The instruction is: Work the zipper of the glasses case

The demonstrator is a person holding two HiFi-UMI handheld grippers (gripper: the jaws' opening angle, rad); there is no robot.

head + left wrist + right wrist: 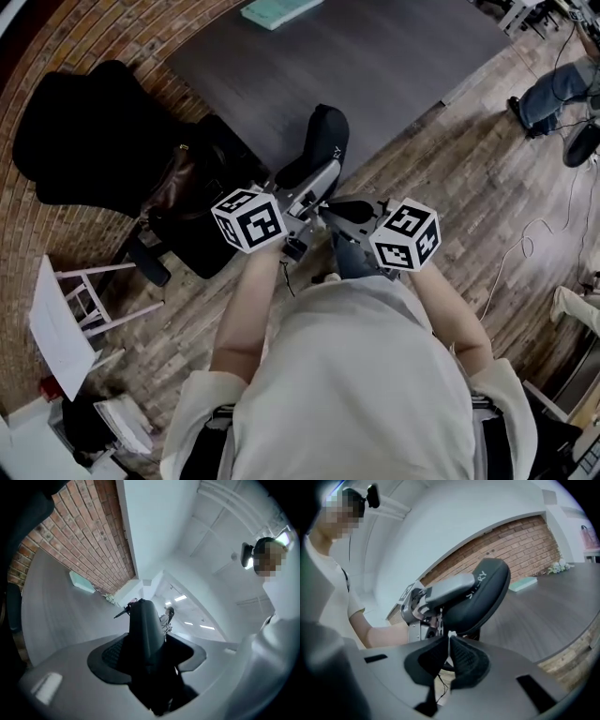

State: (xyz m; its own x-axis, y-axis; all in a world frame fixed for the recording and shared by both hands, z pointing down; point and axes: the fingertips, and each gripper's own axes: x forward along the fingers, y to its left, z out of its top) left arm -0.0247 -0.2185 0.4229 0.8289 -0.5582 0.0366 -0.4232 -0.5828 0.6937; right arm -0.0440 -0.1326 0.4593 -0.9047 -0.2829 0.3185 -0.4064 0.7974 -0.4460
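A black glasses case (322,142) is held up in the air in front of me, above the edge of a dark table. My left gripper (302,183) is shut on the case's lower end. In the left gripper view the case (144,630) stands upright between the two pads. My right gripper (330,212) comes in from the right, shut, just below the case. In the right gripper view its tips (450,641) pinch a small white zipper pull (451,634) right under the case (483,595), with the left gripper (423,603) behind. A thin thread hangs below the tips.
The dark table (394,56) carries a teal flat box (278,10) at its far edge. Black bags and a jacket (94,141) lie on the floor to the left, next to a white stool (80,300). Another person's legs (555,92) and cables are at the right.
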